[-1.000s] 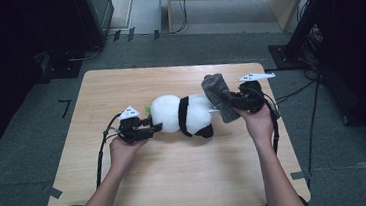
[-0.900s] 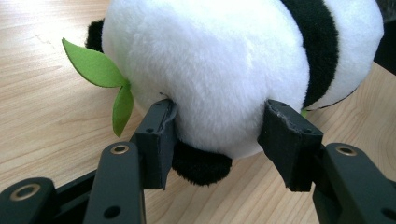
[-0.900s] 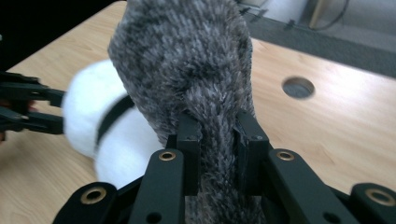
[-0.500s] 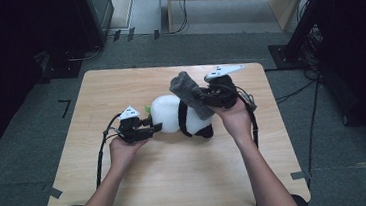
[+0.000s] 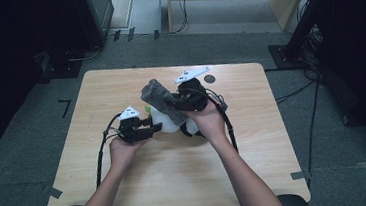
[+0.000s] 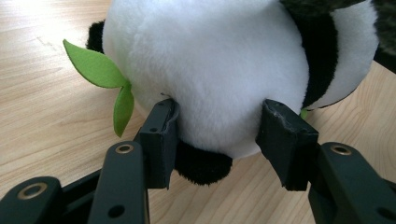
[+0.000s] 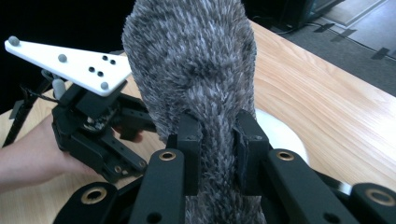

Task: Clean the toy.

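Panda plush [image 6: 219, 70]: white fluffy body, black band and black patches, green felt leaves at one side, lying mid-table [image 5: 119, 88]. Pinched at its round white end by left gripper [image 6: 217, 135], jaws pressed into fur. Grey shaggy fur piece [image 7: 201, 79] clamped tight in right gripper [image 7: 217, 140], held just above panda.

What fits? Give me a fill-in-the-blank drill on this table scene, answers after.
1. The left gripper clamps the toy panda by its ____ body.
2. The right gripper pinches a furry ____ cloth.
3. The leaves on the panda are ____.
4. The table is made of ____.

Answers: white; grey; green; wood
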The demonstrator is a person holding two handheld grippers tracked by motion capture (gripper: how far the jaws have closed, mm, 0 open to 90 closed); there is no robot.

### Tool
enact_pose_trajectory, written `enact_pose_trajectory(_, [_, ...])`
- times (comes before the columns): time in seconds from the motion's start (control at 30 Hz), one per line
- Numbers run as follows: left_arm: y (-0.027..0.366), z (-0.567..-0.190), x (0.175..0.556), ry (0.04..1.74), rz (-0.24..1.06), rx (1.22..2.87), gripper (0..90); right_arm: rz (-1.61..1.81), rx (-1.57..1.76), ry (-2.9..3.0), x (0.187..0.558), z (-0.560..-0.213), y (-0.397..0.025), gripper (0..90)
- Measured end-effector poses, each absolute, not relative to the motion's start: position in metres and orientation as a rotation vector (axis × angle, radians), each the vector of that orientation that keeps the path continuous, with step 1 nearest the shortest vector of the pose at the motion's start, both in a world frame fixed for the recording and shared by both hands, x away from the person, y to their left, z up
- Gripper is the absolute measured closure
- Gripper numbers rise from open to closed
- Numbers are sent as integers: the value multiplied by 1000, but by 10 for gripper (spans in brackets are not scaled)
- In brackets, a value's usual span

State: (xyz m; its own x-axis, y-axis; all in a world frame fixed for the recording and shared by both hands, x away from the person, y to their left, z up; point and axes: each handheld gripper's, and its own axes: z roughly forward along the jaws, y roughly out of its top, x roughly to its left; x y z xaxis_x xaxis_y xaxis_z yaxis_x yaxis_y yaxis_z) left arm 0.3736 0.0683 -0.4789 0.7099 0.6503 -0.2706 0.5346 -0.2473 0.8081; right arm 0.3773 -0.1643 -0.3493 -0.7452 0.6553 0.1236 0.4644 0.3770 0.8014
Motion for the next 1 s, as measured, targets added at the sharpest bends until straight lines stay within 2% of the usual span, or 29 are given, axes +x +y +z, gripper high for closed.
enact_pose_trajectory(0.43, [68,-479,373,916,143,1916,486,1224,1052,2512,381,-388,-155,763])
enact_pose_trajectory(1.0, [68,-479,373,920,136,1917,494,1178,1010,2566,368,-403,-155,760])
